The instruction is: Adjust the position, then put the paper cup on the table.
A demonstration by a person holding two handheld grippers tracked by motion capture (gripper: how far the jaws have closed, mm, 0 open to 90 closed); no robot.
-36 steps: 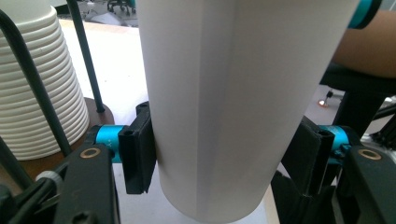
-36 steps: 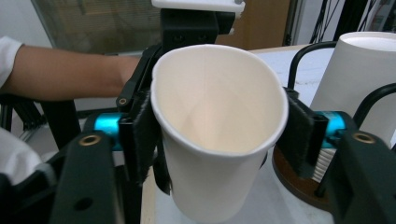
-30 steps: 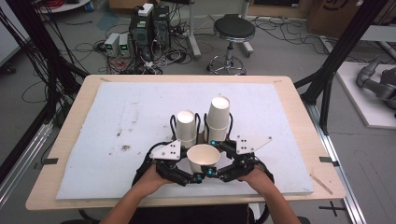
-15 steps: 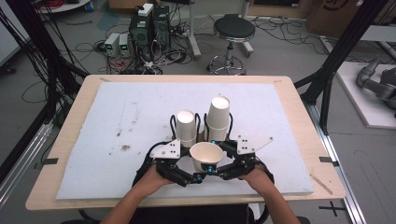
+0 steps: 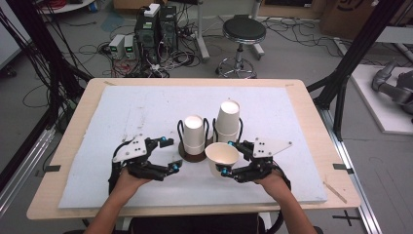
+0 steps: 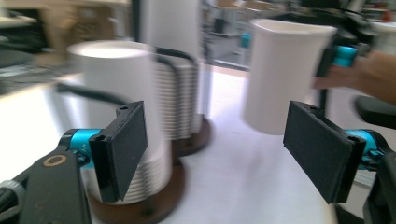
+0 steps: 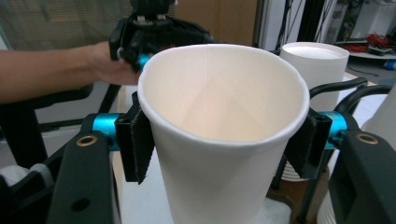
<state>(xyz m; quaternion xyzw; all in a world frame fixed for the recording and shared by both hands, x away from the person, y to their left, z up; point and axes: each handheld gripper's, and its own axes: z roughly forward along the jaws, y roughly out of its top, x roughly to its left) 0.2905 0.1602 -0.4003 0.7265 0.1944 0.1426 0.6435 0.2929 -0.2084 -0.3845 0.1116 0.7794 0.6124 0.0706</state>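
You are holding the right hand-held gripper [image 5: 228, 158] at lower centre-right of the high view, its jaws clamping a single white paper cup [image 5: 222, 157] by the sides, just under the rim. In the right gripper view the paper cup [image 7: 224, 135] is sitting upright and open-mouthed between the two black pads [image 7: 139, 144], which are pressing on it from both sides. The cup is hanging just in front of two stacks of white cups, each standing upside down in a black wire holder on a round dark base. The shorter stack [image 5: 194, 135] is sitting at frame centre in the high view, the taller stack [image 5: 227, 121] just to its right and a bit higher in frame. Your left hand-held gripper [image 5: 169, 155] is sitting lower left of centre on the white bench cover [image 5: 122, 112], its jaws standing wide apart and gripping nothing. In the left gripper view the left hand-held gripper [image 6: 224, 149] is pointing at the stacks, with the shorter stack [image 6: 126, 112] at left behind the left pad [image 6: 123, 149], and the held cup [image 6: 282, 79] at upper right, blurred. The bench [image 5: 311, 105] is showing a wooden edge around the cover. A round stool [image 5: 243, 31] is standing on the floor at top centre.
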